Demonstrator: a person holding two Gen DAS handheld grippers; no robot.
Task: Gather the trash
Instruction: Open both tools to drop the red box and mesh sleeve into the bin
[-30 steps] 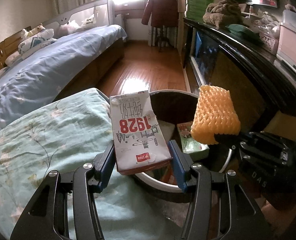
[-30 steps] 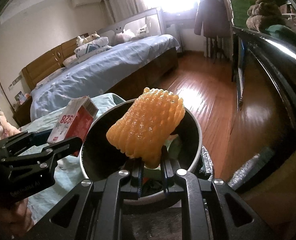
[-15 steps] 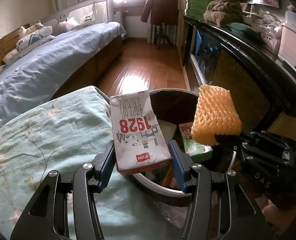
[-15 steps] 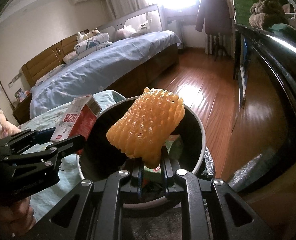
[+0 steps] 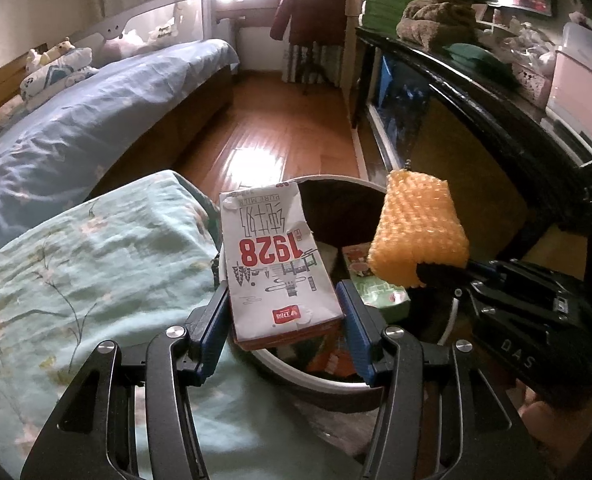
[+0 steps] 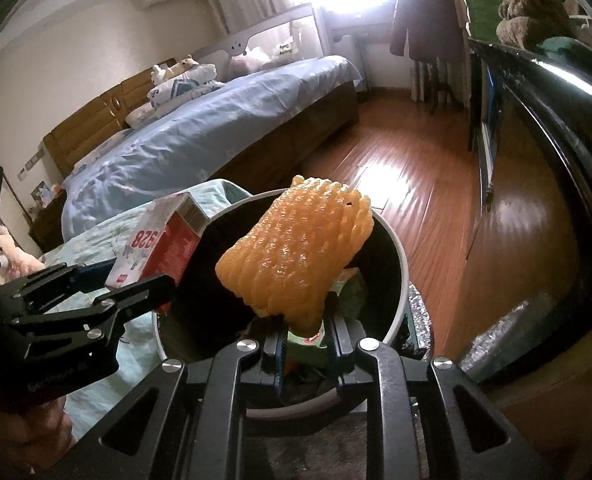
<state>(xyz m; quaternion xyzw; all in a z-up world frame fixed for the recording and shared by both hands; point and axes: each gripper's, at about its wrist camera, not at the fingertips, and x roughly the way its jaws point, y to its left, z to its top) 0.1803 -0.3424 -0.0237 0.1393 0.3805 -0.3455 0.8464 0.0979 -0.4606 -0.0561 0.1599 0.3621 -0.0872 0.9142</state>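
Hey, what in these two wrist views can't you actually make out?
- Round white-rimmed trash bin: its bottom, both views; white milk carton and orange foam fruit net cover it.
- Green packet in bin: print too small, partly behind net, left view.
- Right gripper, jaws opening: contact with net hidden by net, right view.
- Window: overexposed, both views.

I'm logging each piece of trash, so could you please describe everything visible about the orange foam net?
The orange foam net is a soft mesh sleeve, the kind that cushions fruit, translucent and ribbed in a diamond weave, squashed to a flat, roughly rectangular pad. It stands tilted above the round bin, its lower edge between the fingers of the right gripper, whose jaws are opening. Nothing else touches it; the milk carton is held apart beside it.
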